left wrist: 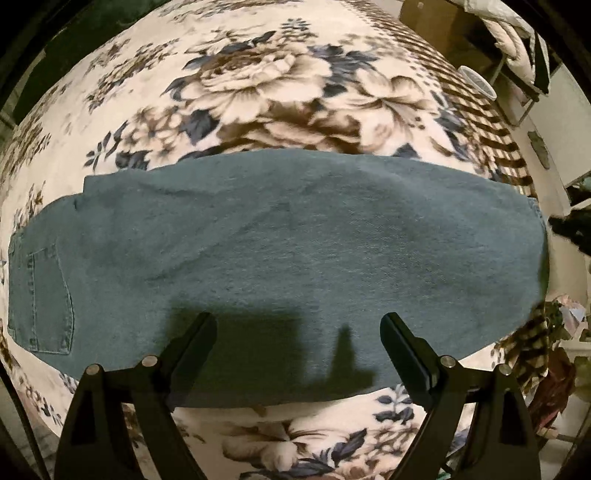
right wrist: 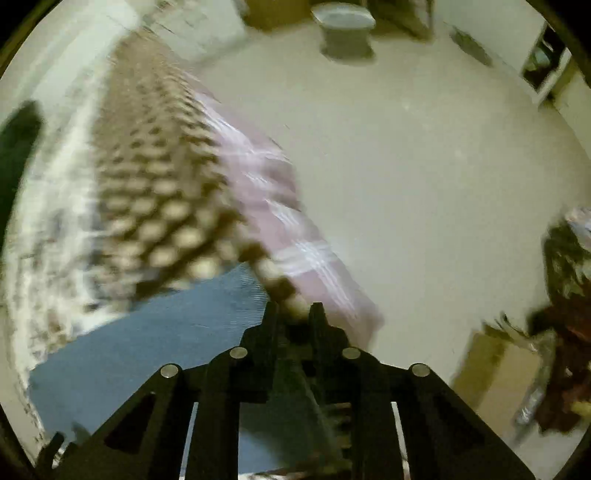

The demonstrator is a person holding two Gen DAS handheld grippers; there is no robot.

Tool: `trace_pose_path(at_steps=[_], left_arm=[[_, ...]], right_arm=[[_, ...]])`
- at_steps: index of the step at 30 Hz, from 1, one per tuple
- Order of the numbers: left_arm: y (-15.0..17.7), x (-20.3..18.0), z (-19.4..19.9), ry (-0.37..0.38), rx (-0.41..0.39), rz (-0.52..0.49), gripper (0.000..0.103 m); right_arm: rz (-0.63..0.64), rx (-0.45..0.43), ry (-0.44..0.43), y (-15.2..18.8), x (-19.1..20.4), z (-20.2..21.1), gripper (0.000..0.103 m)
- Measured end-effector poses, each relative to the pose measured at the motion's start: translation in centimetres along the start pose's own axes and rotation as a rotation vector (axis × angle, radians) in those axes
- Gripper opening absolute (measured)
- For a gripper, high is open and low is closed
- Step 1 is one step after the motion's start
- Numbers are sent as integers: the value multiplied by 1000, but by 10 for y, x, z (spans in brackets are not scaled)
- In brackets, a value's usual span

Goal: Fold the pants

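Blue-green denim pants (left wrist: 280,240) lie flat across the bed, folded lengthwise, with the back pocket (left wrist: 40,295) at the left end. My left gripper (left wrist: 299,321) hovers over their near edge, pointing down, its jaws wide apart and empty. Its shadow falls on the cloth. The right wrist view is blurred by motion. There my right gripper (right wrist: 294,314) points down over the bed's edge, its fingers close together with a narrow gap and nothing between them. One end of the pants (right wrist: 147,350) shows at the lower left of that view, beside the fingers and not touched.
A floral blanket (left wrist: 258,85) with a checkered border (right wrist: 155,192) covers the bed, over a pink striped sheet (right wrist: 295,236). Pale floor (right wrist: 424,166) lies beyond the bed edge. On it are a grey tub (right wrist: 347,29), a cardboard box (right wrist: 495,365) and dark clutter (right wrist: 561,332).
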State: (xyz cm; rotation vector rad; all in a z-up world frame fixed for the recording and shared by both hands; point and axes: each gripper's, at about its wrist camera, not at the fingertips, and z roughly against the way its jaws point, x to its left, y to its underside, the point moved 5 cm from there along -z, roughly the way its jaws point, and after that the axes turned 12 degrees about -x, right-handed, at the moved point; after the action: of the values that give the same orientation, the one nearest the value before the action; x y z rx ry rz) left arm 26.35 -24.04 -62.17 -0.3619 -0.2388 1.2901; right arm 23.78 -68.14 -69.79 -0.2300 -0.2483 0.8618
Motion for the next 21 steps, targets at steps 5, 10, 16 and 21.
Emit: trace_pose_path(at_steps=[5, 10, 16, 21], left_arm=[[6, 9, 4, 1, 9, 23, 91], [20, 21, 9, -18, 25, 58, 91], [35, 42, -1, -16, 61, 121, 91], [37, 50, -13, 4, 71, 98, 90]], right_arm=[[-115, 37, -97, 31, -12, 28, 63], [-361, 79, -208, 101, -12, 42, 64], [-603, 107, -237, 148, 3, -1, 63], [-695, 29, -219, 152, 0, -8, 17]])
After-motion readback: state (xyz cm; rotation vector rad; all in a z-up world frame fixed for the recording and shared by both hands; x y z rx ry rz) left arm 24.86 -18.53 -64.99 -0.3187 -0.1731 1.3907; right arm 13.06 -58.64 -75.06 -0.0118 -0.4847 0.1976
